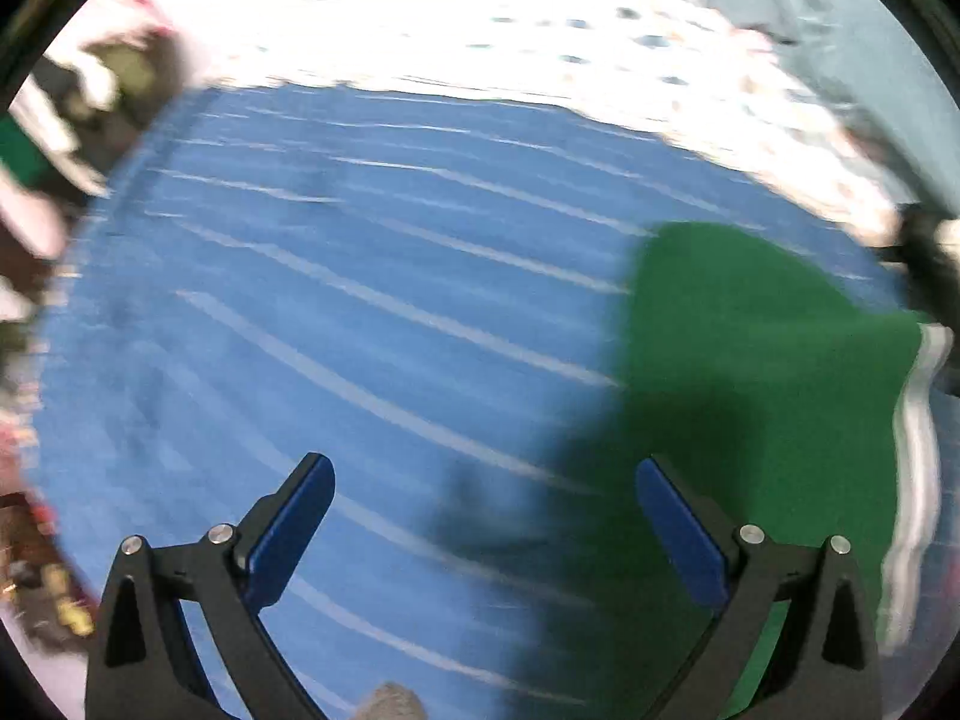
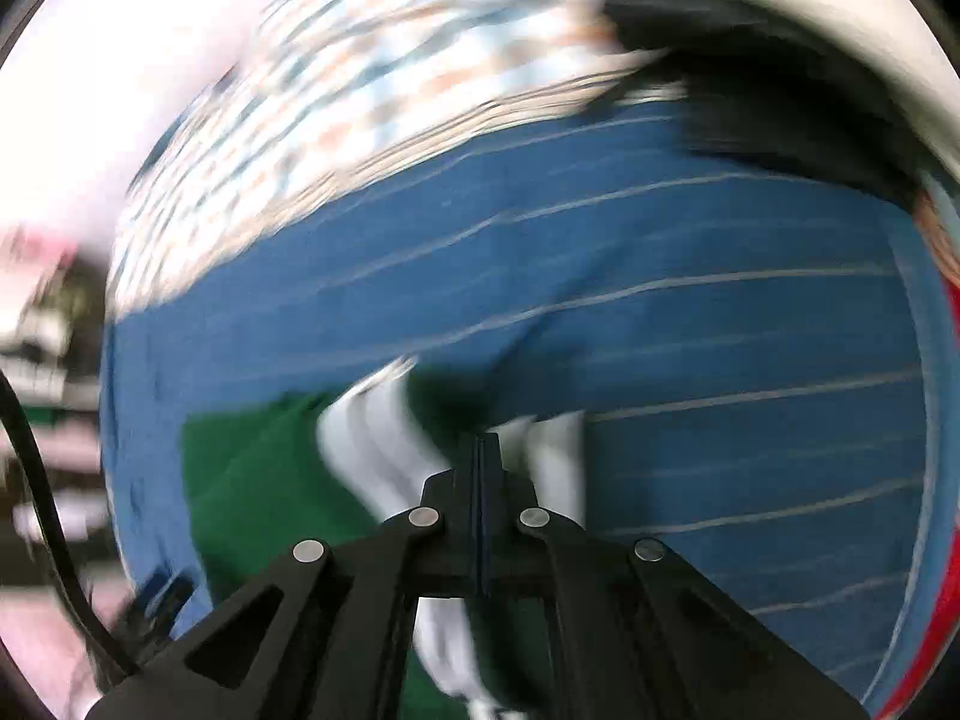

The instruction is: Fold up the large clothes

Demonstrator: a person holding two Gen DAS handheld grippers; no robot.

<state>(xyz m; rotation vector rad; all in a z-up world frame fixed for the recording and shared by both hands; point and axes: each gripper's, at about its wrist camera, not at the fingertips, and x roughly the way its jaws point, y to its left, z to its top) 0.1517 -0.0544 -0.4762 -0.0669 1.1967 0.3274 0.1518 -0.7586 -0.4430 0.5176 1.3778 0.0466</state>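
Observation:
A green garment (image 1: 750,360) with white side stripes (image 1: 915,450) lies on a blue cloth with thin white lines (image 1: 360,300). My left gripper (image 1: 485,471) is open and empty, hovering over the blue cloth just left of the garment. In the right wrist view the green garment (image 2: 252,480) sits at lower left, its white striped edge (image 2: 372,438) bunched up. My right gripper (image 2: 485,444) is shut on that striped edge of the green garment. Both views are blurred by motion.
A checked cloth (image 2: 372,72) lies beyond the blue cloth (image 2: 720,300). A dark object (image 2: 780,90) sits at the far right. A grey-teal fabric (image 1: 840,30) is at upper right. Clutter (image 1: 90,108) lies along the left edge.

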